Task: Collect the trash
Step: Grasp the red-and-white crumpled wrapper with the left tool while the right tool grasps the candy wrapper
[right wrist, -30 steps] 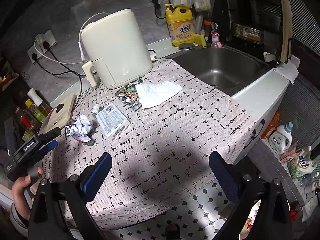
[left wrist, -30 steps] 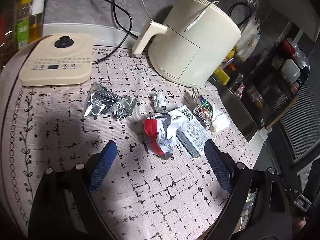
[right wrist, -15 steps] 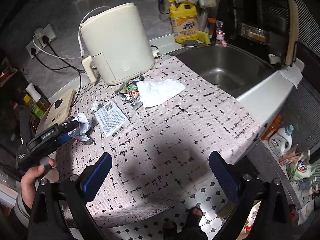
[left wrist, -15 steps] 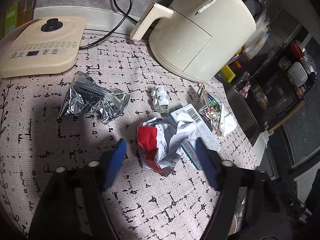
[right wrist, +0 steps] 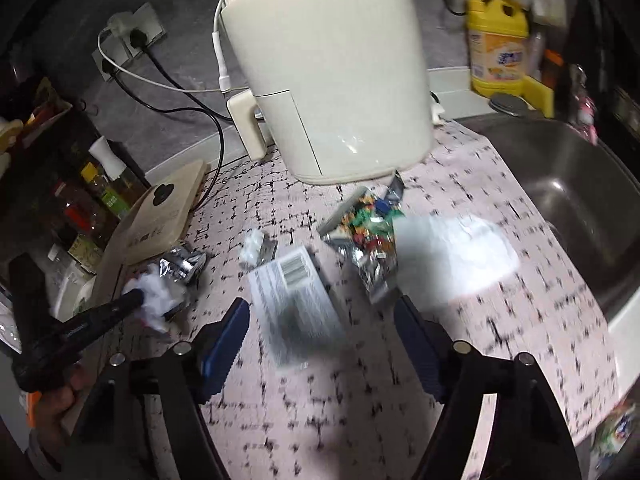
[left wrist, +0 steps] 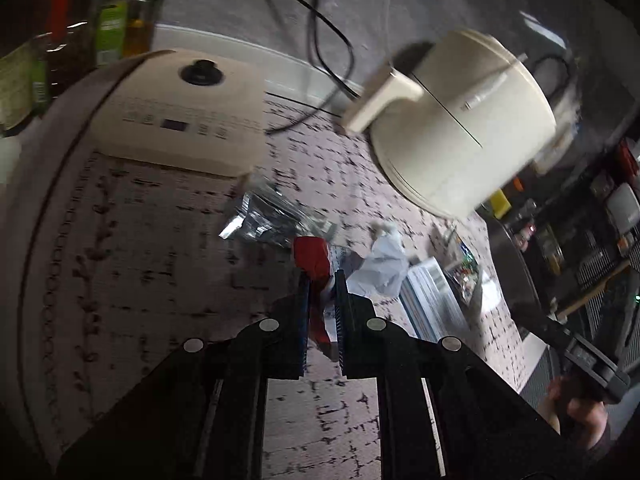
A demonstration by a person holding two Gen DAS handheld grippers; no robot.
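Left tongs (left wrist: 321,280) pinch the red-and-white wrapper (left wrist: 314,258); right tongs (right wrist: 320,316) gape wide over the barcoded box (right wrist: 296,304)

Ahead of my right gripper (right wrist: 320,344): barcoded box (right wrist: 294,304) on the mat (right wrist: 360,420).
Beyond the box: air fryer (right wrist: 332,76).
Right of it: sink (right wrist: 568,200).
Between my left fingers (left wrist: 303,304): crumpled wrapper (left wrist: 316,272).

The left wrist view looks low and close along the counter (left wrist: 132,248) toward the wall, air fryer (left wrist: 460,120) at its right. The right wrist view looks down from higher up, facing the same air fryer (right wrist: 332,68) with the sink (right wrist: 560,184) at right. Both share the induction cooker (left wrist: 180,112) (right wrist: 160,216) and the barcoded box (right wrist: 296,300).
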